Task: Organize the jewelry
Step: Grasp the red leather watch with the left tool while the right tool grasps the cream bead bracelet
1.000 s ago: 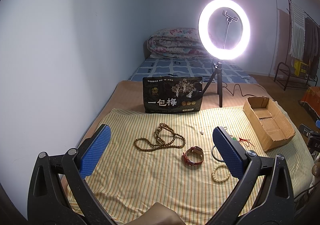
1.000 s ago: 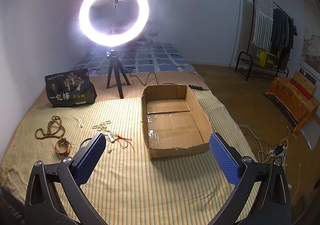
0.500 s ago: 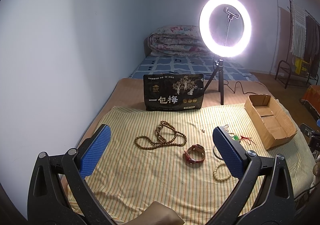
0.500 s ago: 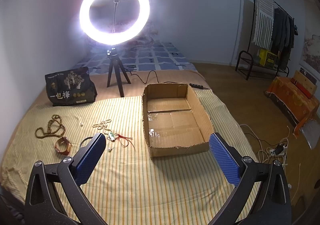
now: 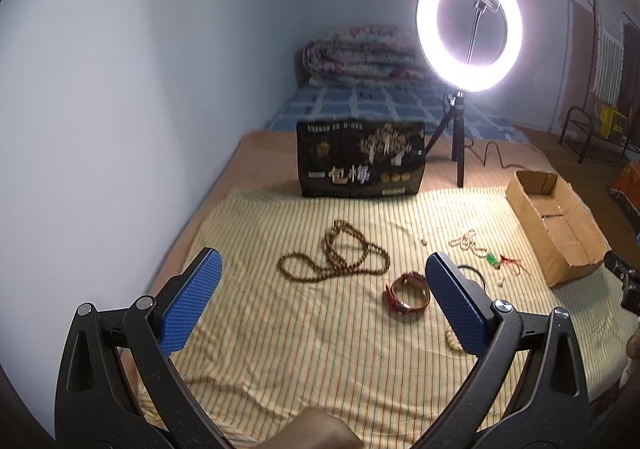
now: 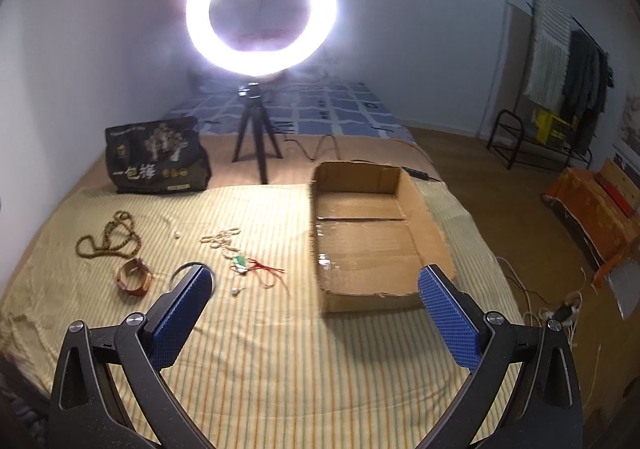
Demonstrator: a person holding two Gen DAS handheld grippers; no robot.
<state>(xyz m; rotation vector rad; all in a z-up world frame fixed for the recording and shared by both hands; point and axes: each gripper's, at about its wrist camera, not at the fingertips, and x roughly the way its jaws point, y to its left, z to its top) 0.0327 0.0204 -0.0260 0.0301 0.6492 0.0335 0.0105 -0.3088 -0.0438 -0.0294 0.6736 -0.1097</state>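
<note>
Left wrist view: left gripper spread wide, empty, above striped yellow cloth; brown wooden bead necklace and red leather watch ahead.

Right wrist view: right gripper wide, empty; open brown cardboard box near cloth's right edge, bare cloth between.

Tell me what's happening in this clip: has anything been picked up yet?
Not yet. A person holds a claw in each hand over a striped cloth on a bed. Both the left claw and right claw hang open and hold nothing. The jewelry lies loose on the cloth: a brown bead necklace, a red watch, a green pendant on red cord. The cardboard box beside them looks empty.
</note>
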